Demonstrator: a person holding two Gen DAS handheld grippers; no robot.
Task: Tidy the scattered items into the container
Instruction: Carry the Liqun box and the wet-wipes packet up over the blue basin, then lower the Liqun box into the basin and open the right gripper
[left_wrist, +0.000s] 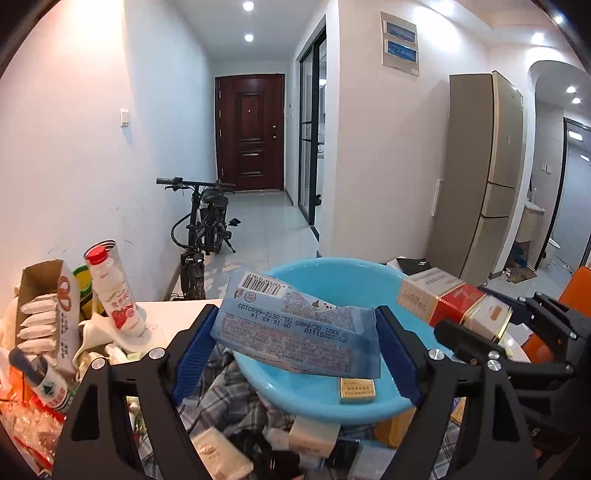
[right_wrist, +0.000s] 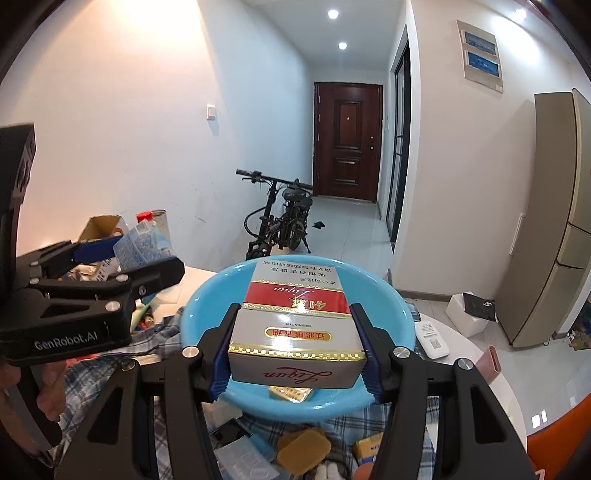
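Both loads hang over the blue basin (right_wrist: 207, 299), so you only need to let go: your right gripper (right_wrist: 295, 350), clamped on the cigarette carton (right_wrist: 295, 317), sits above its middle, your left gripper (left_wrist: 295, 339), clamped on the wipes packet (left_wrist: 295, 332), over its near-left rim

Bright, even light from recessed ceiling spots (left_wrist: 248, 6) far overhead; soft shadows, sharp focus, strong fisheye bending and dark vignette at the edges
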